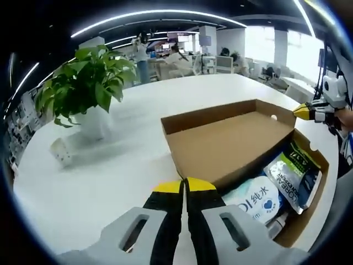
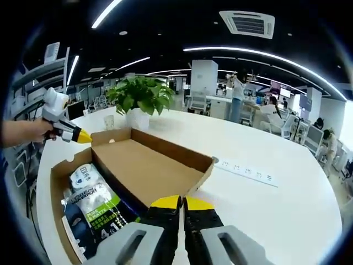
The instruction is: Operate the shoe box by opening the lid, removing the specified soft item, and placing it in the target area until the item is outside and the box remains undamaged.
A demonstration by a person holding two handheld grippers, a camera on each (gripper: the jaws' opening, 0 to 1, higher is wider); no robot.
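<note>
Both claws are closed — left claw (image 1: pixel 184 186) and right claw (image 2: pixel 181 203) each pinch an edge of the lid (image 1: pixel 229 144), half raised over the box (image 2: pixel 59 175) on the tabletop (image 1: pixel 110 176) — soft packets (image 2: pixel 91 207) lie inside.

Worktop (image 2: pixel 287 210): white, broad, curved.
Ceiling (image 2: pixel 165 33): dark, with long light strips (image 1: pixel 160 14).
Far side: office desks (image 2: pixel 276 118), bright windows (image 1: pixel 287 47).
Plant (image 1: pixel 88 77): potted, on the worktop.

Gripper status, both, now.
Left gripper: shut, yellow tips pinching the near edge of the box lid.
Right gripper: shut, tips at the lid's opposite edge.
</note>
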